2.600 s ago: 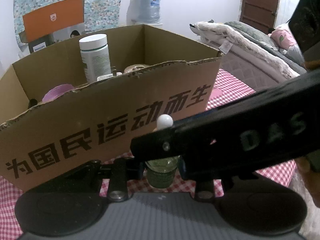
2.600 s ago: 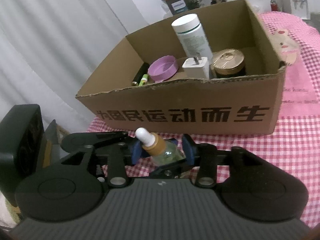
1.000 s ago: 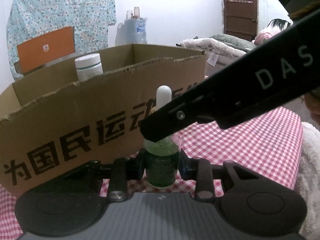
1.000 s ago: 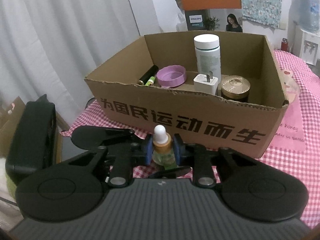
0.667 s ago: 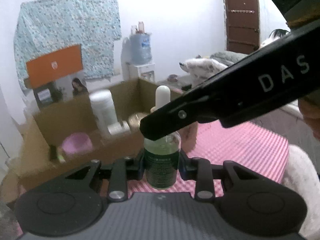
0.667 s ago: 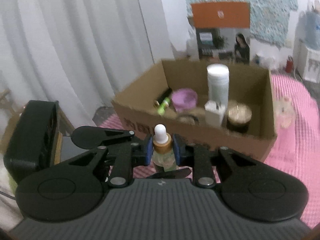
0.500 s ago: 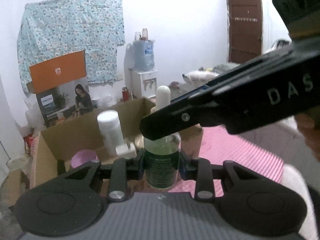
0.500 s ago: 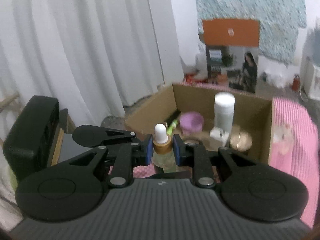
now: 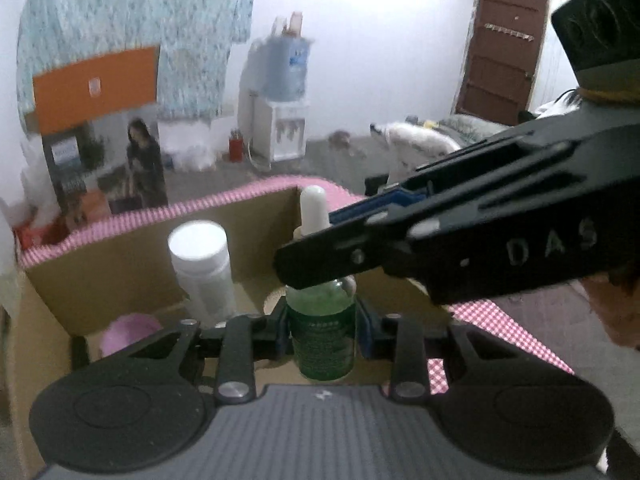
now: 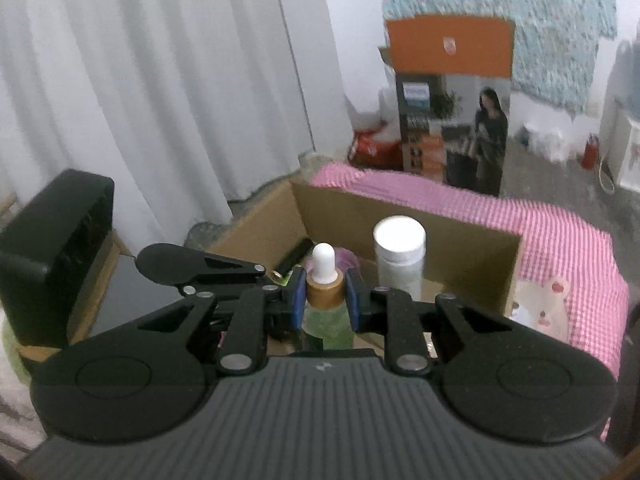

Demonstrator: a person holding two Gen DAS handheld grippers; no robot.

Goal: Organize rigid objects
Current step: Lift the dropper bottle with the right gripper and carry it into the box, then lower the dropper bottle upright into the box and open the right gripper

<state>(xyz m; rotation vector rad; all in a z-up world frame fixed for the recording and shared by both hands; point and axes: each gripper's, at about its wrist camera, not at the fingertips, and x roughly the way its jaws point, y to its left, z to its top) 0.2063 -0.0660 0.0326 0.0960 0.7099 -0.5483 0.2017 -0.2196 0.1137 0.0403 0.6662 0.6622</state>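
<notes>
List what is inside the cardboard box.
Inside the cardboard box: an upright white-capped bottle, a purple bowl and a dark tube. The grippers and the dropper bottle they hold cover the near floor of the box.

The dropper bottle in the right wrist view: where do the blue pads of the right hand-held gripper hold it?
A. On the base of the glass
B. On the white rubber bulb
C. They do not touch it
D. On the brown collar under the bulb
D: the blue pads press each side of the dropper bottle at its brown collar; the right hand-held gripper is shut there.
</notes>
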